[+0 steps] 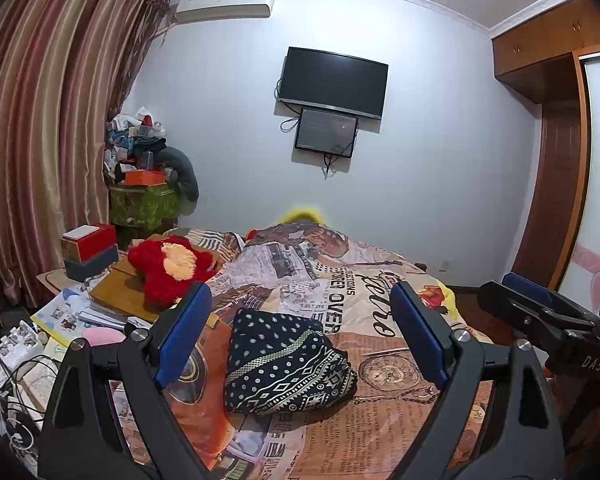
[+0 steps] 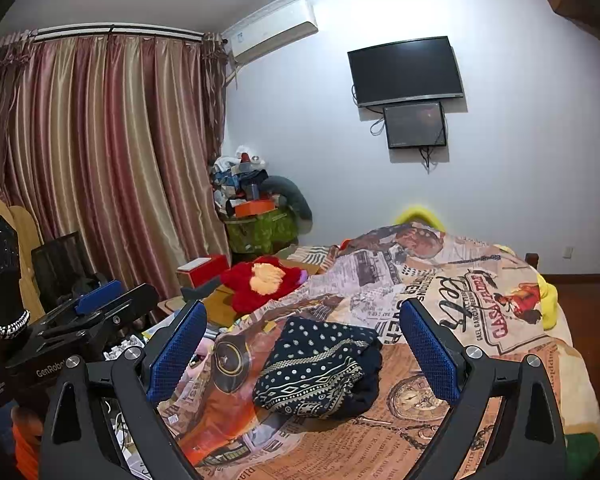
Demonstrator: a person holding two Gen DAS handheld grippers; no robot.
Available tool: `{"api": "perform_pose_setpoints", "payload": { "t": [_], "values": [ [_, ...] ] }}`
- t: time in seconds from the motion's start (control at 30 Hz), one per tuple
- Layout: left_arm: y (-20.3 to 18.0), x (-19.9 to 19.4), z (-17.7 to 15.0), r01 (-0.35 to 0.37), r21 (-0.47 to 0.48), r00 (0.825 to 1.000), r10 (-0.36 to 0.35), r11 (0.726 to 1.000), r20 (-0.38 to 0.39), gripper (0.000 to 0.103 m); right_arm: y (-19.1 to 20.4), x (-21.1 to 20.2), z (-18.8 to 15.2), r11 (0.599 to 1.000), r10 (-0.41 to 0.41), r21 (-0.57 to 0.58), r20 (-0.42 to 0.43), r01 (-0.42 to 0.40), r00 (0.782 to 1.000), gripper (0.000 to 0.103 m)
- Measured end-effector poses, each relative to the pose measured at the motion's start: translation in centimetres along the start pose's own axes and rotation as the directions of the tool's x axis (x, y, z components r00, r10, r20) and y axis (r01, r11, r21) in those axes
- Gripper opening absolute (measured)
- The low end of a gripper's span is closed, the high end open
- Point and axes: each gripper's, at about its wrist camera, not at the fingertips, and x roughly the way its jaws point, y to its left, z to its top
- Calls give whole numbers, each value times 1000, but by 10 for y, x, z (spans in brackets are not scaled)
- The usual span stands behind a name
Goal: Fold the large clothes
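Note:
A dark navy garment with white dots and geometric bands (image 1: 286, 362) lies folded in a compact bundle on the printed bedspread (image 1: 380, 412); it also shows in the right wrist view (image 2: 320, 366). My left gripper (image 1: 300, 340) is open and empty, held above the bed with the bundle between and just beyond its blue pads. My right gripper (image 2: 302, 350) is open and empty, also raised over the bundle. The right gripper appears at the right edge of the left wrist view (image 1: 540, 312). The left gripper appears at the left of the right wrist view (image 2: 96, 312).
A red plush toy (image 1: 168, 268) lies on the bed's far left, beside boxes (image 1: 90, 248), papers and cables (image 1: 28, 360). A cluttered pile (image 1: 144, 168) stands in the corner by the curtain (image 1: 40, 120). A wardrobe (image 1: 556, 120) stands at right.

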Motion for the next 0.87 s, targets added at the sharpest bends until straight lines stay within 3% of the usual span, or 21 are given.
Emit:
{"api": "perform_pose_setpoints", "payload": {
  "t": [0.2,0.87],
  "values": [
    [-2,0,2,30,21,999,-30,999,-12,91,2,-2,1,1000,-5,0,5,5,1000,97],
    [-9,-4,3,34,36,999,-35,999,2,91,4,-3,5,1000,-20,11,21,20,1000,97]
  ]
}}
